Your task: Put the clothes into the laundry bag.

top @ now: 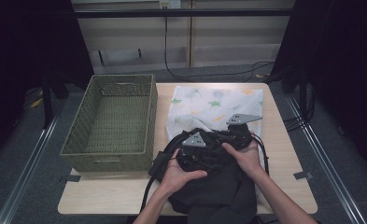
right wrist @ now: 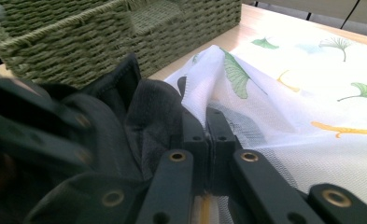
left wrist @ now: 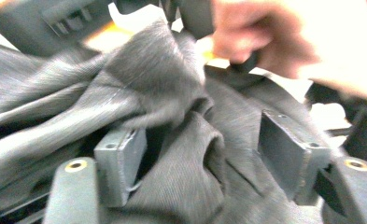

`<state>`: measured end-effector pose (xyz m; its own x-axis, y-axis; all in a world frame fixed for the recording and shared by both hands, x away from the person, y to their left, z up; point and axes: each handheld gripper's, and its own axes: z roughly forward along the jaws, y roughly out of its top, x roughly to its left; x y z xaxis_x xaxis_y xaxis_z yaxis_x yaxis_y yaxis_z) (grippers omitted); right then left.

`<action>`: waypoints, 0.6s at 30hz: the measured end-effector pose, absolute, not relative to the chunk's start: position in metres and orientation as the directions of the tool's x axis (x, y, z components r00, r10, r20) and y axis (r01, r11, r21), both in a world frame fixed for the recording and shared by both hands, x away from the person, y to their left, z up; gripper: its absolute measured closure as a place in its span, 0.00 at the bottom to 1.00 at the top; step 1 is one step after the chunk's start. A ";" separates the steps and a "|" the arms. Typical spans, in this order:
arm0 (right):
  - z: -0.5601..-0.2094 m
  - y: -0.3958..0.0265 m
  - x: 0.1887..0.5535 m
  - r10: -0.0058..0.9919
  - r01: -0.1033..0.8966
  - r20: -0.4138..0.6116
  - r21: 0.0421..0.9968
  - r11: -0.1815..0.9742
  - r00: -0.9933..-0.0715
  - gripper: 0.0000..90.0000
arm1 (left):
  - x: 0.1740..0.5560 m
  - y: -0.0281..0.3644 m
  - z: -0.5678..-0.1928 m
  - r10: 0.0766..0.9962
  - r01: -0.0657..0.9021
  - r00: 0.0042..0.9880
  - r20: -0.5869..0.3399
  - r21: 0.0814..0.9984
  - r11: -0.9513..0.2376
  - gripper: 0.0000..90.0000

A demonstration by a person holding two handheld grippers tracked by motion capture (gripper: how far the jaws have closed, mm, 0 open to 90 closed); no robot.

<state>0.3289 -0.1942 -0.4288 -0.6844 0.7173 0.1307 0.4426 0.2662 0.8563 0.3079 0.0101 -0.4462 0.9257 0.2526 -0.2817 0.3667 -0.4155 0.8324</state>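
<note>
**Dark garment at the mouth of the mesh bag, both tools on it**

Dark grey garment (top: 218, 186): soft ribbed-looking knit, bunched in folds, lying at the near edge of the worktop (top: 288, 140) and hanging a little over it. Its far end meets the near edge of the white mesh bag (top: 214, 105), which lies flat just beyond it.

Left tool (left wrist: 204, 158): jaws apart, grey square pads well clear of each other, a hump of the garment standing between them; the pads do not press it. Left hand (top: 179, 175) wraps the tool body from below, palm toward the garment, forearm coming in from the near edge. Grey three-cornered plate on top.

Right tool (right wrist: 210, 135): jaws together, clamped on the thin edge of the mesh bag, right beside the garment's black hem. Right hand (top: 244, 156) grips from the side, thumb over the body, wrist angled toward the garment.

Mesh bag: sheer, fine weave, printed with green, yellow and pale blue leaf shapes, rectangular, lifted into a peak where the right tool pinches it.

Basket (top: 111, 116): olive green woven cord, rectangular, straight walls, slot handle in the end wall; it stands left of the garment, on the left part of the wooden worktop.
</note>
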 end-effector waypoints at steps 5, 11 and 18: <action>-0.431 -0.198 0.331 0.721 0.448 0.134 0.855 0.263 -0.679 0.99 | 0.317 0.036 -0.423 0.302 0.358 0.920 -0.251 0.852 -0.383 0.27; -0.431 -0.199 0.331 0.721 0.448 0.136 0.855 0.260 -0.680 0.99 | 0.343 0.061 -0.409 0.470 0.386 0.861 -0.197 0.853 -0.351 0.17; -0.429 -0.201 0.331 0.723 0.446 0.139 0.859 0.252 -0.676 0.99 | 0.366 0.046 -0.454 0.494 0.496 0.829 -0.263 0.754 -0.431 0.03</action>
<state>0.3309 -0.2008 -0.4291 -0.6764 0.7232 0.1392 0.4463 0.2521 0.8586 0.3658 0.0458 -0.4544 0.8287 0.4939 -0.2631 0.4960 -0.4305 0.7541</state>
